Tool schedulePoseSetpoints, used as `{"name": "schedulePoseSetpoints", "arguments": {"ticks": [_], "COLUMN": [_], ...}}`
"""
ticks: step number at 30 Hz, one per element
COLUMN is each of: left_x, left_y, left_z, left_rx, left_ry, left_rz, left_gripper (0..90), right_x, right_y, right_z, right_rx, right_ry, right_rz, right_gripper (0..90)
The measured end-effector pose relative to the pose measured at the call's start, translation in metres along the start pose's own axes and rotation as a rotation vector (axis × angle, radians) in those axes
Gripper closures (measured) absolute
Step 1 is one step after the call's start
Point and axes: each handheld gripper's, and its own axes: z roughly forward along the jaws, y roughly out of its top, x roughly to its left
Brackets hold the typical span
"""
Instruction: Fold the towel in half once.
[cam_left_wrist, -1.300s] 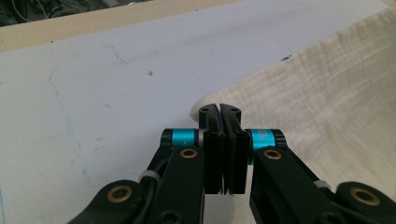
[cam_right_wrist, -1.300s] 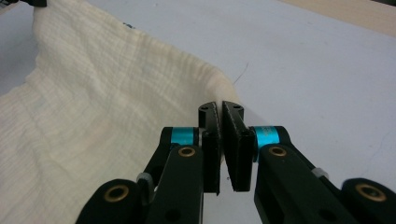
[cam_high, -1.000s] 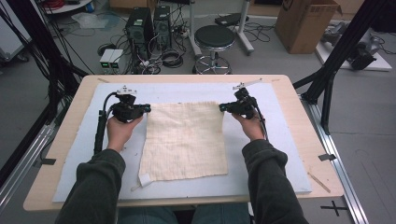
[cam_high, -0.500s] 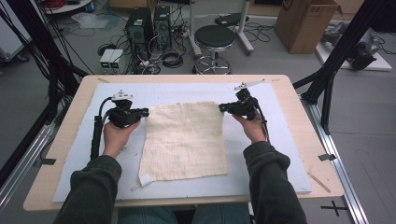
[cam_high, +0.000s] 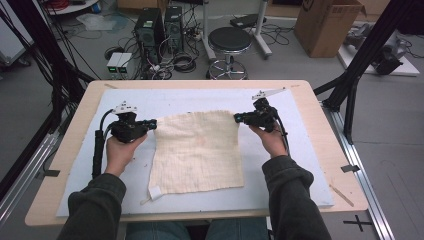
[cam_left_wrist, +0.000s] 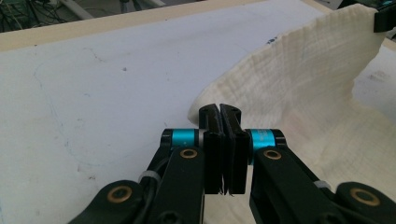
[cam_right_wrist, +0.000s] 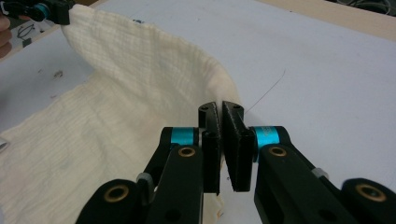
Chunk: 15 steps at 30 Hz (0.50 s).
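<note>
holding the cream cloth (cam_high: 200, 150) by its two far corners, left gripper (cam_high: 151, 123) and right gripper (cam_high: 239, 118) both pinched tight on it, far edge lifted off the white mat (cam_high: 190, 100), near half lying flat. looks like a fold starting, so next both hands should carry that edge toward the near side evenly.

Cloth (cam_high: 199, 151) on mat (cam_high: 310, 165) on bench (cam_high: 70, 145), mid-bench, with left gripper (cam_high: 150, 124) at its far left corner, right gripper (cam_high: 239, 118) at its far right corner, stool (cam_high: 229, 41) on floor behind the bench.
</note>
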Motion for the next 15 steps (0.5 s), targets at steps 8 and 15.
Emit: {"name": "schedulePoseSetpoints", "arguments": {"ticks": [8,15], "left_x": [-0.004,-0.007], "left_y": [-0.005,-0.011], "left_z": [-0.006,-0.012], "left_rx": [-0.008,-0.001], "left_ry": [-0.017,-0.03], "left_rz": [0.007,0.026], "left_gripper": [87.6,87.7], "right_x": [0.002,0.005], "right_y": [-0.008,-0.013], "right_z": [-0.003,-0.005], "right_rx": [-0.003,-0.001], "right_ry": [0.017,0.034], "right_rz": [-0.005,-0.009], "right_gripper": [85.8,85.8]}}
